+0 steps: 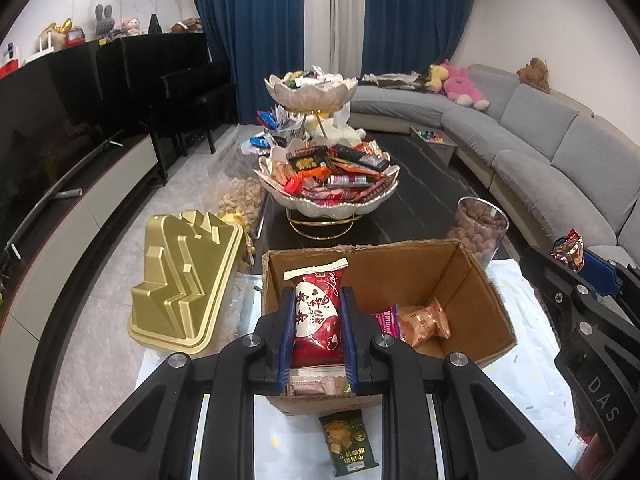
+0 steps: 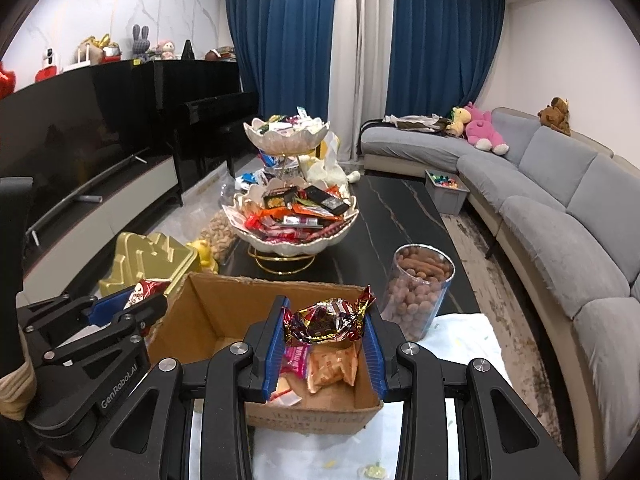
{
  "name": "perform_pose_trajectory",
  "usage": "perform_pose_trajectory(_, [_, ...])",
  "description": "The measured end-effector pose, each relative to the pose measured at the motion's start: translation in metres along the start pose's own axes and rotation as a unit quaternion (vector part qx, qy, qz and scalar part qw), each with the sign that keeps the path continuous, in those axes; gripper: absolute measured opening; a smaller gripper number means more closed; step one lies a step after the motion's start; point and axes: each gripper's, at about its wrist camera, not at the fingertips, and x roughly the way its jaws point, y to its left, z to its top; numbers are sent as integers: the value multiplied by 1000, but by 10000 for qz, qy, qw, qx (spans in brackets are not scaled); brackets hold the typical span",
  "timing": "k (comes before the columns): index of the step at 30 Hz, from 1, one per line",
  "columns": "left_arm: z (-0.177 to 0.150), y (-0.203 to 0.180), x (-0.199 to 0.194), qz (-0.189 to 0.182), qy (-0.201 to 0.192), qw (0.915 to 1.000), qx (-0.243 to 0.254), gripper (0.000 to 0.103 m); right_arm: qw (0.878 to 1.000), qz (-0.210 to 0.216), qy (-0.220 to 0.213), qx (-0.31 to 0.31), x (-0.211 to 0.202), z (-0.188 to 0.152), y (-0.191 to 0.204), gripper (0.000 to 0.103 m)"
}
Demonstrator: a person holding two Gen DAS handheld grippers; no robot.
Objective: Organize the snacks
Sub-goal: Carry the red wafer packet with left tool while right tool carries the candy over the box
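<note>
My left gripper (image 1: 318, 298) is shut on a red-and-white snack packet (image 1: 316, 320), held upright above the near left corner of an open cardboard box (image 1: 404, 264). An orange packet (image 1: 424, 320) and a pink packet (image 1: 386, 322) lie inside the box. My right gripper (image 2: 326, 314) is shut on a shiny foil-wrapped candy (image 2: 324, 322) over the same box (image 2: 224, 304). The left gripper (image 2: 128, 300) shows at the left of the right wrist view, and the right gripper (image 1: 576, 266) at the right of the left wrist view. Beyond the box stands a two-tier shell bowl stand (image 1: 320, 208) heaped with snacks.
A gold tin (image 1: 184, 280) sits left of the box and a glass jar of nuts (image 1: 478, 228) right of it. A green packet (image 1: 348, 448) lies on the white cloth in front. A grey bin (image 1: 434, 144) and a sofa (image 1: 560, 160) are at the right.
</note>
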Motion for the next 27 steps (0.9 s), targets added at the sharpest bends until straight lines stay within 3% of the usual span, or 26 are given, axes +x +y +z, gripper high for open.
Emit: perform_pose_trajectory(27, [-7,1,59,-11,514,9987,-10,22,9970,87,771,-34,75,-11,-2,37])
